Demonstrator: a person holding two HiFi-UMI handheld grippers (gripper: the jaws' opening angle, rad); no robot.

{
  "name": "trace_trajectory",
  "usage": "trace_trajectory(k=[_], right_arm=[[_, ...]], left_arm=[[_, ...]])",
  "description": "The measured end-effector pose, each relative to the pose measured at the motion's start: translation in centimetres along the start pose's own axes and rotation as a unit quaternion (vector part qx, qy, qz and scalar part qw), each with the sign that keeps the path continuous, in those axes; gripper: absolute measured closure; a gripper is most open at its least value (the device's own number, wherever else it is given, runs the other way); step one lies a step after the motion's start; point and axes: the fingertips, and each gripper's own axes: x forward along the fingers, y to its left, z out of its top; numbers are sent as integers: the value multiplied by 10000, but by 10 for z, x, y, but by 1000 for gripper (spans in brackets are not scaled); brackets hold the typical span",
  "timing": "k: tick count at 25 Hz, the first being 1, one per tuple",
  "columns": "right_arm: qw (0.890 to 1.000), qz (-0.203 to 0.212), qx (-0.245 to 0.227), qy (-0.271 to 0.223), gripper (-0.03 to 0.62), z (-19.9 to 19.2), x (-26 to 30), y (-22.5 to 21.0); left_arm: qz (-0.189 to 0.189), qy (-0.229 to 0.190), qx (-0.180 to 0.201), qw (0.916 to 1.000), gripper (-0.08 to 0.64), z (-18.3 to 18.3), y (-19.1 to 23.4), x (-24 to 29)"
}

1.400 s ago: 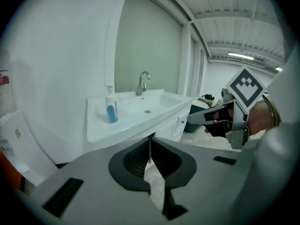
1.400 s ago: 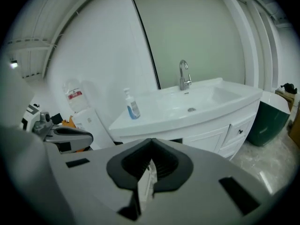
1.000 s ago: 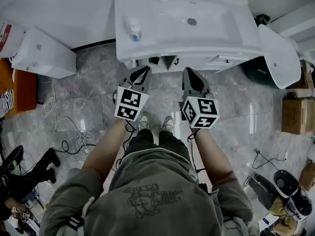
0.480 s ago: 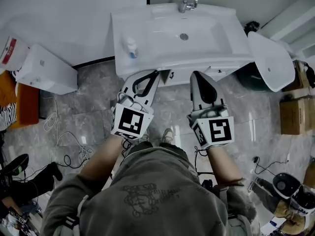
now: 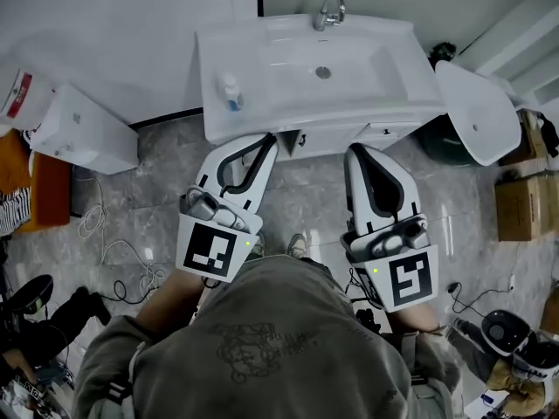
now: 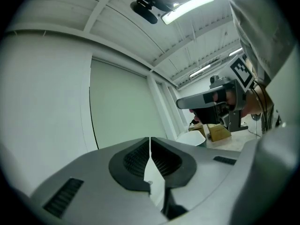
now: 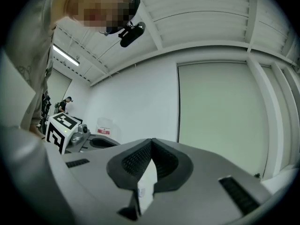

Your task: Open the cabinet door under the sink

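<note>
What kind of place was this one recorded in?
Probably a mock bathroom set up in a workshop hall: a white sink with a faucet on a vanity cabinet, but loose cables and cardboard boxes on the tiled floor, and a beamed ceiling with strip lights.

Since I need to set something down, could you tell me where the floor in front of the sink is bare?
Bare floor lies between the right gripper and the cardboard box, and also between the white box and the left gripper. The lower left is crowded with cables.
</note>
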Motion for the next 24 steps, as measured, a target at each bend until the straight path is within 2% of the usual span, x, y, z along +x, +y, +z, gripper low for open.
trace_trajectory(k=[4,9,24], right_arm=[[9999,-26,57,-129,565,16,-5,5],[9998,101,73,-171,563,18,-10,7],[9990,331,210,-237,563,7,-8,7]], left_arm=[[95,140,-12,9999,535,-7,5,-6],[108,336,-130,9993,535,-10,4,-17],[313,371,-233,9985,535,-6,5,-22]])
